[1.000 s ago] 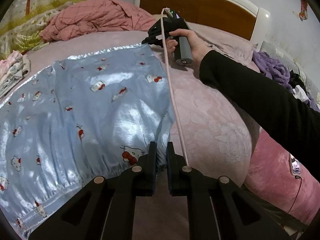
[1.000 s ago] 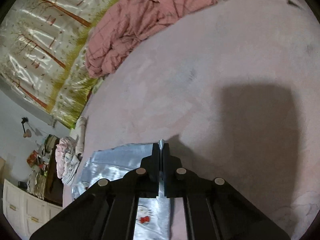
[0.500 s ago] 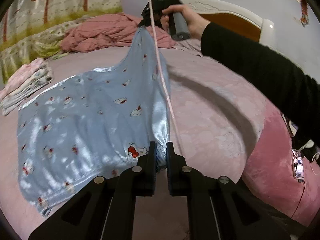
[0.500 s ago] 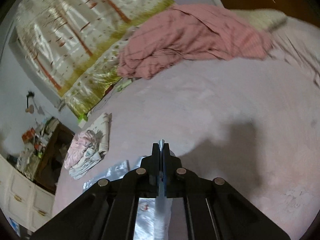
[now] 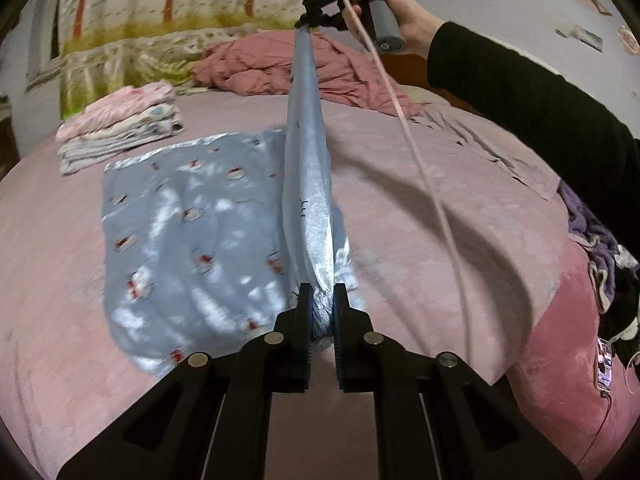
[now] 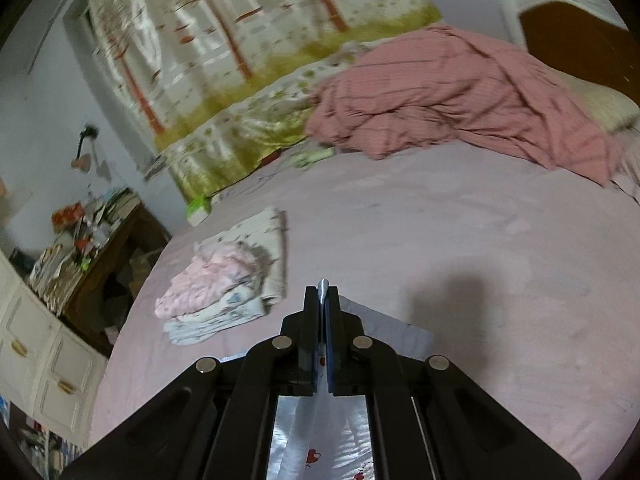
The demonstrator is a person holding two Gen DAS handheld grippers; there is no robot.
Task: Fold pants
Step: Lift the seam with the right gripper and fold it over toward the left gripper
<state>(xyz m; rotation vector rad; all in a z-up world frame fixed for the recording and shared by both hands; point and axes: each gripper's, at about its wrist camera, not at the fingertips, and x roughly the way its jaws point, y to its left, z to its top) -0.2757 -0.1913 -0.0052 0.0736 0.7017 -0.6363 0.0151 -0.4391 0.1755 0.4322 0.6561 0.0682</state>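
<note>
The left wrist camera looks slantwise down its fingers across the pink bed [image 5: 460, 216] toward the curtain. The right wrist camera, higher, faces likewise; both share the folded clothes stack [image 5: 120, 128] [image 6: 224, 292].

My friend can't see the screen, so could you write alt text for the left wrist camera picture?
Two black claws hold up one edge of light blue satin pants over a pink bed: the left claw up close, the right claw raised at the far end in a black-sleeved hand. A stack of folded clothes lies behind.

The left gripper [image 5: 321, 300] and right gripper [image 5: 310, 20] hold the blue pants' [image 5: 192, 232] lifted edge taut.
</note>
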